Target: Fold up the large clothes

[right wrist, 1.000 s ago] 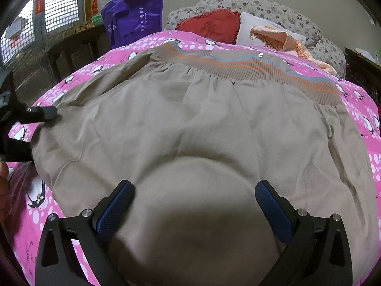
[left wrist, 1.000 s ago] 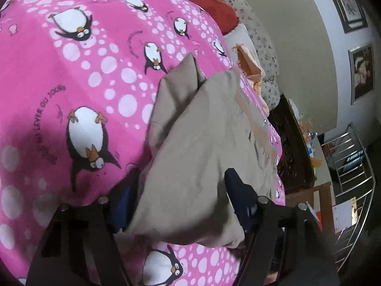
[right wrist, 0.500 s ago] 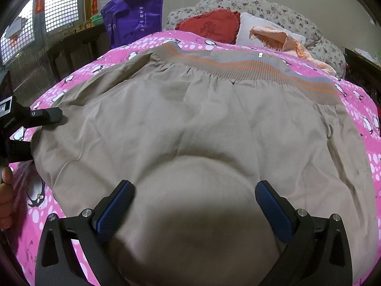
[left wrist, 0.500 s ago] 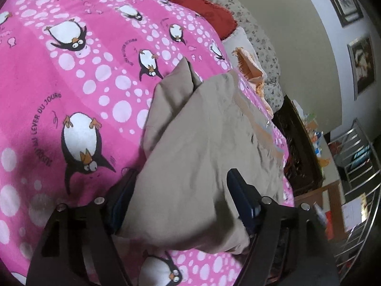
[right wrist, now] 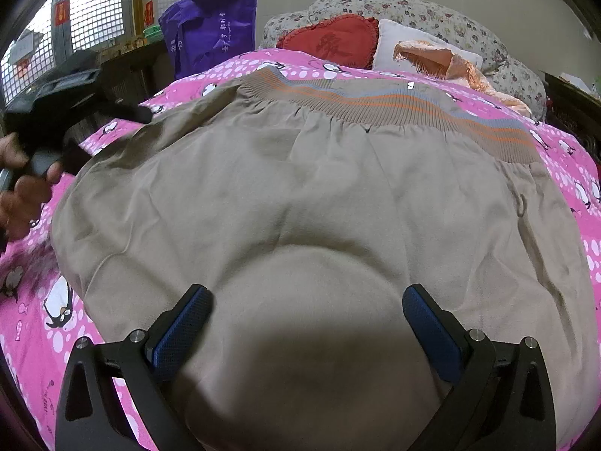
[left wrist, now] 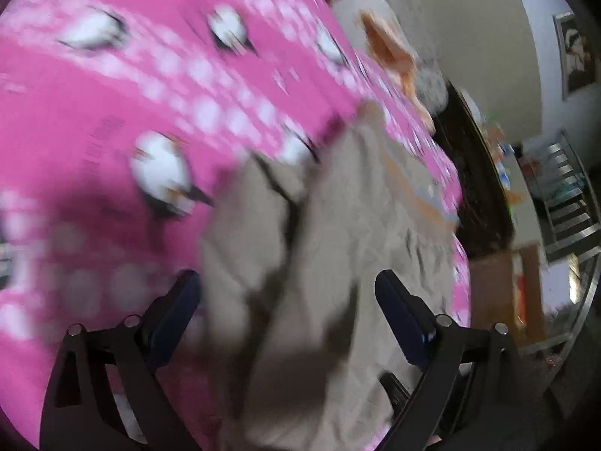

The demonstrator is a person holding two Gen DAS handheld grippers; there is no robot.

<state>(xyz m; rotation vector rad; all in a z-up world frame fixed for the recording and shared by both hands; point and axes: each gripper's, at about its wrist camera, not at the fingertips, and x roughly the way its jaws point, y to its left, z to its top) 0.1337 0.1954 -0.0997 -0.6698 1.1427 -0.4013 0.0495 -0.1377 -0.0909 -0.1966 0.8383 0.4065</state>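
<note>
My left gripper (left wrist: 285, 300) is angled downward, its jaws opening with cloth lying loose between them. My right gripper (right wrist: 306, 314) points down too, jaws spread wide. My left hand (right wrist: 18, 188) grips its handle at far left.

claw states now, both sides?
Left claw: opening, beige trousers loose between its fingers.
Right claw: open above the trousers, holding nothing.

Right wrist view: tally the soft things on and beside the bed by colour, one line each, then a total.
Beige: 1, the trousers
Pink: 1, the penguin bedspread
Red: 1, the heart cushion
White: 1, the pillow
Orange: 1, the fringed cloth
Purple: 1, the bag
Floral: 1, the bolster
Total: 7
</note>
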